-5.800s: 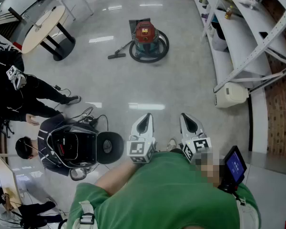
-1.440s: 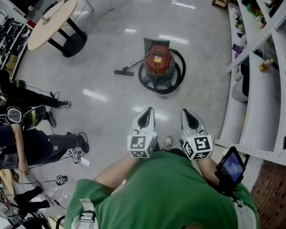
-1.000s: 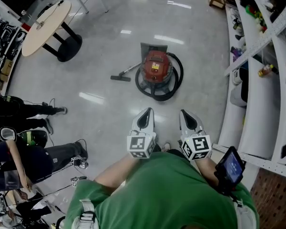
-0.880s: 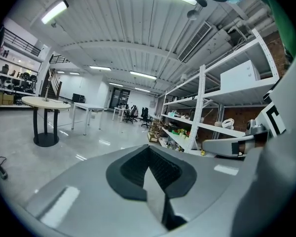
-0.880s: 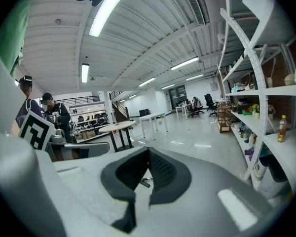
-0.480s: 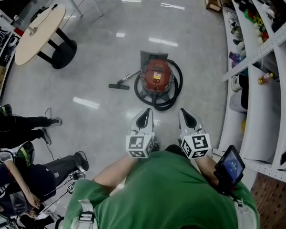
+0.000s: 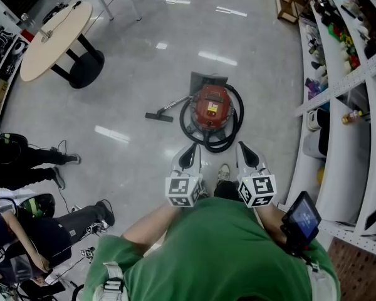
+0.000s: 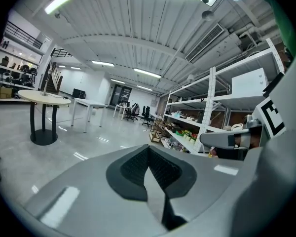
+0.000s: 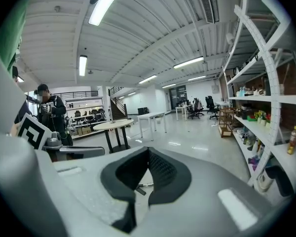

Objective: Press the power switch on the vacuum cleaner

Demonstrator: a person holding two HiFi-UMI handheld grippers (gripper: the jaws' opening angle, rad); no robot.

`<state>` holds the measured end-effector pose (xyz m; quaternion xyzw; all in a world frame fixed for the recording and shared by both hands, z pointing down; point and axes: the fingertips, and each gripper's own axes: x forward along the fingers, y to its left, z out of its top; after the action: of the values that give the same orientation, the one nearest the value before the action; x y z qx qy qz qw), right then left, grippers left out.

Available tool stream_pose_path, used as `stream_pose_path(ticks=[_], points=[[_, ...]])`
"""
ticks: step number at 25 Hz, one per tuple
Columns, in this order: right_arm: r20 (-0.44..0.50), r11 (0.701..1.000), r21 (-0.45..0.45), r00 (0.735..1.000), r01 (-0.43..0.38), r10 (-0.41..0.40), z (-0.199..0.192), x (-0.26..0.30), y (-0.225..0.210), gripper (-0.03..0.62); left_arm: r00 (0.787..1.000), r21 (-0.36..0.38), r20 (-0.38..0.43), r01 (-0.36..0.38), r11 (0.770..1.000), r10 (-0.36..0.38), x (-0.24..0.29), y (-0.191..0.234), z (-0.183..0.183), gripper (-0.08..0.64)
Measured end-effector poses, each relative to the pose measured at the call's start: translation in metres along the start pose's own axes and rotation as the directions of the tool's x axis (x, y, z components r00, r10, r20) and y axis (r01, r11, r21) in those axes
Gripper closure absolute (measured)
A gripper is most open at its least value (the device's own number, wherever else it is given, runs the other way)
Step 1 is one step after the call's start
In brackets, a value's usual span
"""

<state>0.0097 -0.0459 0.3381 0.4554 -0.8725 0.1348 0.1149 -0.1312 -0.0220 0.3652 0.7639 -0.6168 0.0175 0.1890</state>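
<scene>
Left claw (image 7: 190, 152): tips pressed together, nothing between them; held out in front of the person, pointing forward.

Right claw (image 7: 245, 150): likewise closed on nothing, beside the left.

Vacuum cleaner (image 7: 211, 105): red drum type, upright on the floor (image 7: 131, 68), directly ahead of both claws. Black hose (image 7: 233, 132) coiled round its base; floor nozzle (image 7: 156, 115) lying out to its left. In the head view the claw tips overlap the near loop of hose, but appear to be well above it.

Power switch: not distinguishable from here; probably on the red top, near the pale label.

Step in hand: approach, by my reading; press not yet begun.

Handling note: stop short of the hose loop rather than treading on it, bend down and find the switch first. Then bring one closed claw straight down and press with its tip, firmly and briefly. Closed tips should give a blunt, steady point. Keep the other claw clear of the hose.
</scene>
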Motion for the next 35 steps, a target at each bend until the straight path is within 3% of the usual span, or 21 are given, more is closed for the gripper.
stream_pose_path(ticks=[15,25,35], points=[[-0.032,0.998,-0.013,0.998,-0.058,0.058,0.014,0.076,-0.052,0.59,0.996,-0.003,-0.037,-0.078,0.997,0.078,0.078,0.021,0.008,0.553],[-0.095,0.995,0.014,0.99,-0.101,0.102,-0.002,0.123,-0.088,0.591,0.985,0.008,-0.108,-0.132,0.991,0.132,0.128,0.032,-0.011,0.552],[-0.16,0.993,0.029,0.98,-0.119,0.122,-0.023,0.166,-0.117,0.591,0.968,-0.006,-0.207,-0.145,0.989,0.141,0.177,0.04,-0.035,0.552]])
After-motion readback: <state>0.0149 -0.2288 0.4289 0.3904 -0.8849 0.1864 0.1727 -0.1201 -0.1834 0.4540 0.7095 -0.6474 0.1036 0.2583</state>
